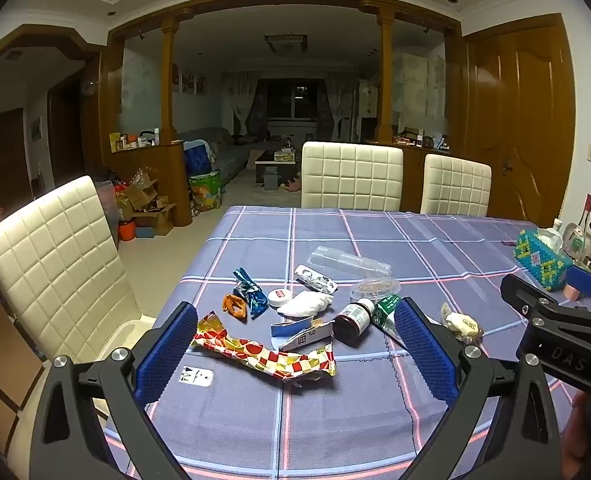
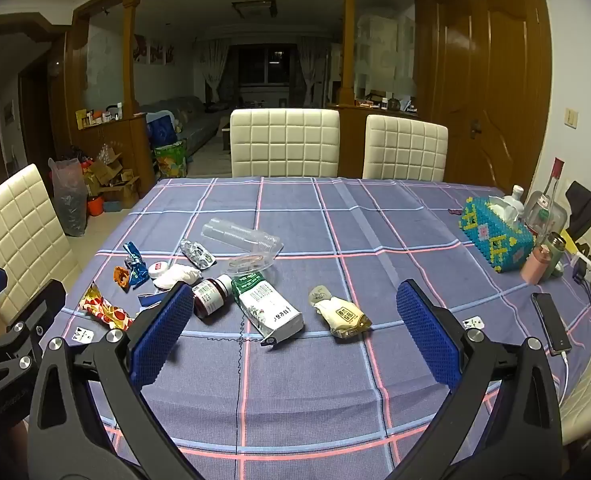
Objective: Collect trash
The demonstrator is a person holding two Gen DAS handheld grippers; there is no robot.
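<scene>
Trash lies scattered over the near-left part of the checked tabletop (image 2: 375, 240): a red-and-yellow checked wrapper (image 1: 267, 354), a blue foil wrapper (image 1: 249, 292), a white tissue wad (image 1: 305, 304), a dark brown bottle (image 2: 211, 294) on its side with a white label too small to read, a flattened green-and-white carton (image 2: 267, 306) with unreadable print, a cream snack packet (image 2: 341, 316), and an open clear plastic box (image 2: 243, 246), seemingly empty. At the far right stand a beaded tissue box (image 2: 495, 240) holding tissues, a glass bottle (image 2: 547, 200) and a phone (image 2: 551, 324). The left gripper (image 1: 295, 354) and the right gripper (image 2: 295, 330) both hover over the near edge with fingers spread wide, pinching nothing; "DAS" shows on the right gripper's body in the left view.
</scene>
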